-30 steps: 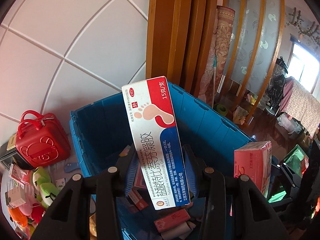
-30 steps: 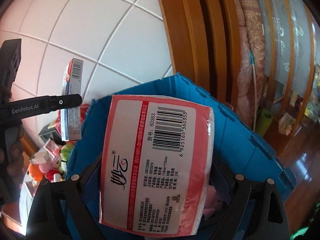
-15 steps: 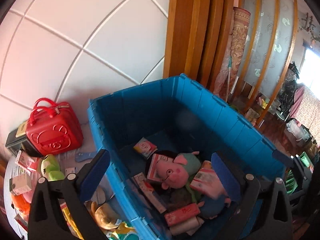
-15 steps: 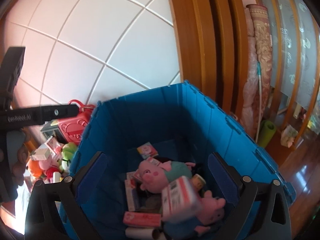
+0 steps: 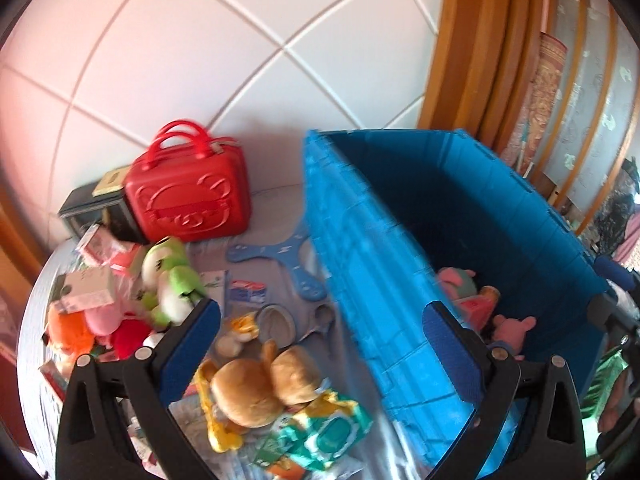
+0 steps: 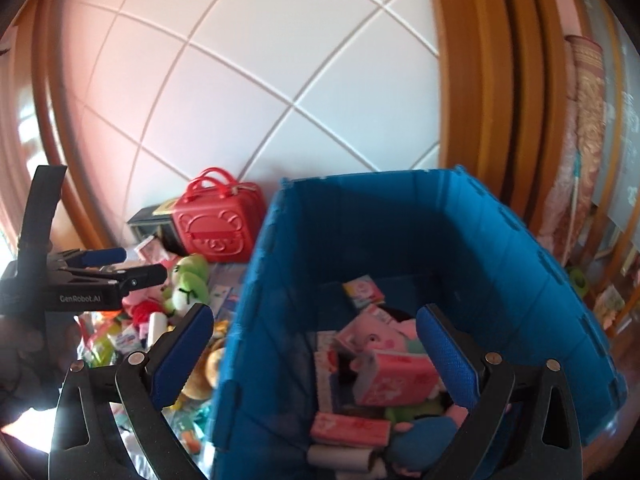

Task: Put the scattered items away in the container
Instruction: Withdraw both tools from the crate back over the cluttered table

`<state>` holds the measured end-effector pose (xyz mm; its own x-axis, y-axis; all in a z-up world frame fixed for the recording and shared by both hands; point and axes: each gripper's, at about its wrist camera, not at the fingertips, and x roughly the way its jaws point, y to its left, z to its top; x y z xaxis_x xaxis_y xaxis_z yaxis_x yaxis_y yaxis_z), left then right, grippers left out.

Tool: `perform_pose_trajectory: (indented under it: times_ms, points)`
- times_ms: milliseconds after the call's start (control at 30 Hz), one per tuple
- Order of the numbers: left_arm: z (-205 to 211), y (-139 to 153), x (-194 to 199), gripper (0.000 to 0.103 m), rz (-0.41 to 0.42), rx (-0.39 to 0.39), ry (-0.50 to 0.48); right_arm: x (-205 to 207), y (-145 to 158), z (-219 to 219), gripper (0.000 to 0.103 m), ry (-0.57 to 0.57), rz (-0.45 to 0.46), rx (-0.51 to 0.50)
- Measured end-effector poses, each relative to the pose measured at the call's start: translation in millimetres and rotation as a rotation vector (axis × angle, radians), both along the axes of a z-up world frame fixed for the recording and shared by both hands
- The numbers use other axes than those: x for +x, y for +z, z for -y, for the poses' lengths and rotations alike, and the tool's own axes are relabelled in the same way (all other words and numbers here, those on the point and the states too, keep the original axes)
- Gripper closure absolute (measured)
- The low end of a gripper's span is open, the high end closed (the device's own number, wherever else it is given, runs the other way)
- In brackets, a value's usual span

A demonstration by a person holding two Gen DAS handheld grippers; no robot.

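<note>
The blue crate point(image 5: 360, 264) stands on the right of a grey surface. My left gripper point(image 5: 320, 332) is open and empty above the crate's left wall and a brown plush point(image 5: 260, 384). A green frog plush point(image 5: 172, 280), a green wipes pack point(image 5: 332, 436) and small boxes lie scattered to the left. My right gripper point(image 6: 314, 330) is open and empty over the crate point(image 6: 400, 216), which holds a pink tissue pack point(image 6: 400, 376), pig plushes and boxes. In the right wrist view the left gripper point(image 6: 132, 266) hangs over the pile, a hand behind it.
A red toy case point(image 5: 188, 204) and a dark box point(image 5: 84, 208) stand against the white tiled wall behind the pile. A blue boomerang point(image 5: 288, 256) lies beside the crate. Wooden posts point(image 6: 480, 80) rise behind the crate, with floor clutter beyond to the right.
Both grippers opened and let go: the foot-cream box and the tissue pack now lie in the crate. The left gripper swung left and down toward the pile; the right shifted left.
</note>
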<state>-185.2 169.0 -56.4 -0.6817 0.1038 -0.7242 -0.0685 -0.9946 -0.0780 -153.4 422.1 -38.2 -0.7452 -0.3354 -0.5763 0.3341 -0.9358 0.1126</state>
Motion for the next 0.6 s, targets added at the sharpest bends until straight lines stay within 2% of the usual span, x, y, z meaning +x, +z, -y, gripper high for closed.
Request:
perform_pose_trajectory:
  times_ms: [167, 367, 600]
  points:
    - [81, -24, 23, 0.000, 0.047, 0.017, 0.130, 2, 0, 64, 0.000, 0.097, 0.014, 0.025]
    - [185, -46, 60, 0.000, 0.088, 0.040, 0.288, 5, -8, 161, 0.000, 0.227, 0.032, 0.048]
    - [298, -76, 100, 0.000, 0.136, 0.059, 0.450, 7, -46, 275, 0.000, 0.371, 0.069, 0.075]
